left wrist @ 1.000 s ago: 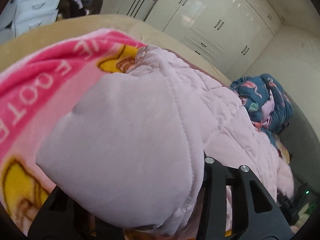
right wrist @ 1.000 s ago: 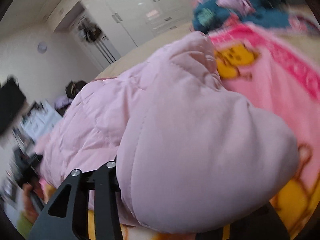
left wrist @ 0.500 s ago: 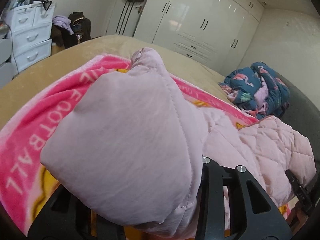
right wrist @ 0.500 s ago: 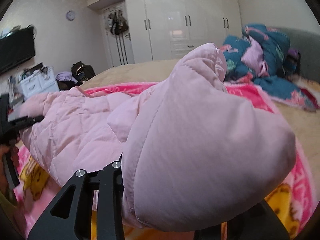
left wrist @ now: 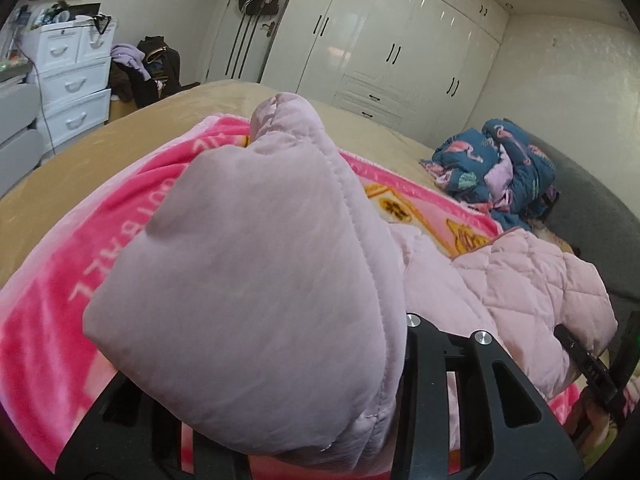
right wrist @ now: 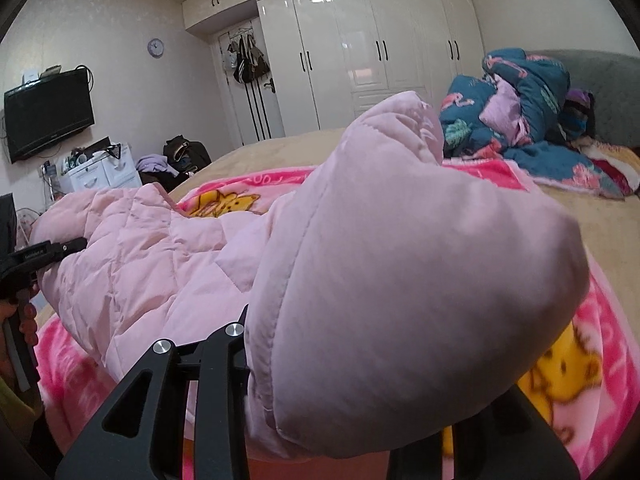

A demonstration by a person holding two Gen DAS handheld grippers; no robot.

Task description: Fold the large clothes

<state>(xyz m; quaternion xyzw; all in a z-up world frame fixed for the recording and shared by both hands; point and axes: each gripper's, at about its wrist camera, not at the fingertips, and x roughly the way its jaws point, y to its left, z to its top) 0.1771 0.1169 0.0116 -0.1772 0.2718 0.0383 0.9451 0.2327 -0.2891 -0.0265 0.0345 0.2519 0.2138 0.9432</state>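
Note:
A pale pink quilted jacket (left wrist: 256, 264) lies over a bright pink cartoon blanket (left wrist: 52, 280) on the bed. My left gripper (left wrist: 336, 420) is shut on a bunched end of the jacket, which bulges over its fingers and hides the tips. My right gripper (right wrist: 320, 412) is shut on the jacket's (right wrist: 400, 280) other end in the same way. The quilted body sags between the two. Each gripper shows at the edge of the other's view, the right one (left wrist: 588, 364) and the left one (right wrist: 44, 254).
A heap of teal flamingo-print bedding (left wrist: 496, 164) lies by the grey headboard (right wrist: 600, 76). White wardrobes (right wrist: 360, 48) line the far wall. White drawers (left wrist: 68, 80) and a dark bag (left wrist: 156, 68) stand beside the bed. A TV (right wrist: 48, 112) hangs on the wall.
Both grippers have swung round with the jacket ends still clamped. The views have levelled out, and more of the quilted body and blanket shows between them.

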